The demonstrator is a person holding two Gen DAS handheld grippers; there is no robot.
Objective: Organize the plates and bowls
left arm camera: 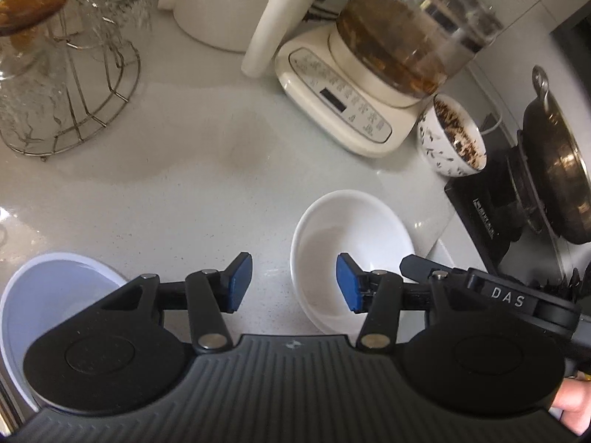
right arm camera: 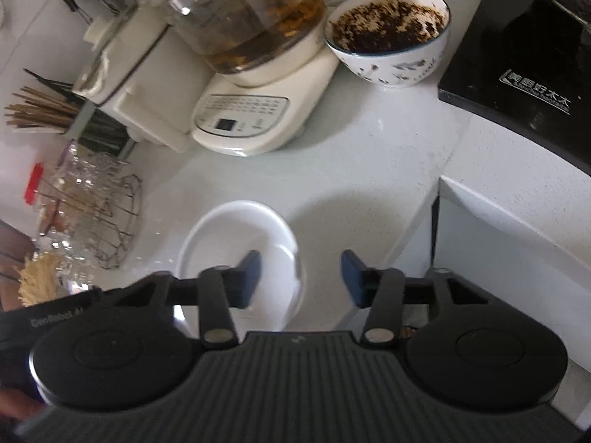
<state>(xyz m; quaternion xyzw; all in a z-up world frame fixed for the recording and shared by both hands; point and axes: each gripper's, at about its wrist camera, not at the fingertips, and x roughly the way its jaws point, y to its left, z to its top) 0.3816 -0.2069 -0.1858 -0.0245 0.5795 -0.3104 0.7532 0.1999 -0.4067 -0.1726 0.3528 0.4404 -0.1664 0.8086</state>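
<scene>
A plain white bowl (left arm camera: 351, 243) stands upright on the pale counter near its front edge. My left gripper (left arm camera: 293, 282) is open astride the bowl's left rim, with one blue pad (left arm camera: 349, 282) inside and the other outside. In the right wrist view the same bowl (right arm camera: 236, 243) has my right gripper (right arm camera: 301, 280) open astride its right rim, left pad over the inside. Neither pair of pads presses the rim. A pale bluish bowl (left arm camera: 55, 295) sits at the lower left, partly hidden by the left gripper's body. A patterned bowl (left arm camera: 454, 136) (right arm camera: 388, 37) holding dark flecks stands beside the kettle base.
A cream kettle base with a glass pot (left arm camera: 354, 103) (right arm camera: 251, 110) stands behind the bowl. A wire rack of glasses (left arm camera: 74, 85) (right arm camera: 92, 214) is to the left. A black hob (right arm camera: 524, 81) with a dark wok (left arm camera: 554, 170) lies right. The counter steps down at the right (right arm camera: 439, 199).
</scene>
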